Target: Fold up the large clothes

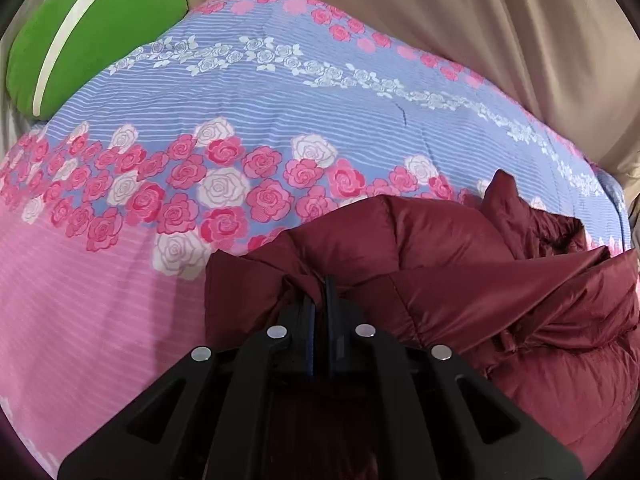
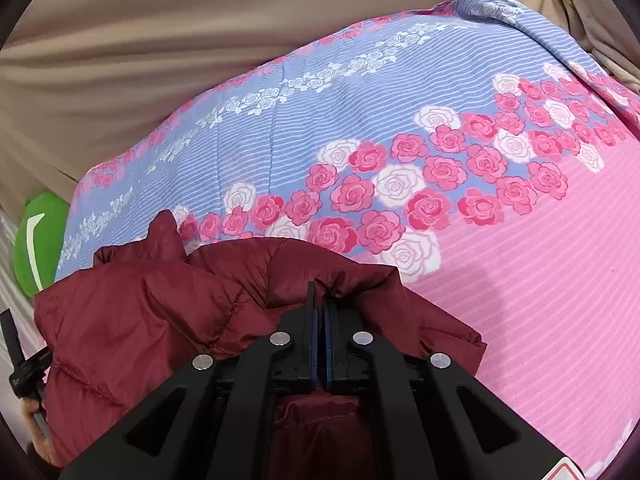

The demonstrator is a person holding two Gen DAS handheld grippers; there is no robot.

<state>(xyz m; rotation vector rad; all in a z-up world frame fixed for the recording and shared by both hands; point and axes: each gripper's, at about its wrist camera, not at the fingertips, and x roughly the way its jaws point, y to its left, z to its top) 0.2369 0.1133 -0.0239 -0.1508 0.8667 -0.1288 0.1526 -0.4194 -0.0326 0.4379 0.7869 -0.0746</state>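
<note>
A dark red puffer jacket (image 1: 460,264) lies bunched on a bed covered by a rose-patterned quilt (image 1: 248,128). In the left wrist view my left gripper (image 1: 320,286) is shut on a pinched fold at the jacket's left edge, and the bulk of the garment spreads to the right. In the right wrist view my right gripper (image 2: 321,294) is shut on a gathered fold at the edge of the same jacket (image 2: 152,312), whose bulk spreads to the left. The other gripper (image 2: 18,364), held in a hand, shows at the far left edge of that view.
The quilt (image 2: 500,260) has a blue striped half with roses and a pink striped half. A green cushion (image 1: 80,36) with a white stripe sits at the bed's far corner, green cushion (image 2: 38,236) again at left. Beige curtain fabric (image 1: 480,20) hangs behind the bed.
</note>
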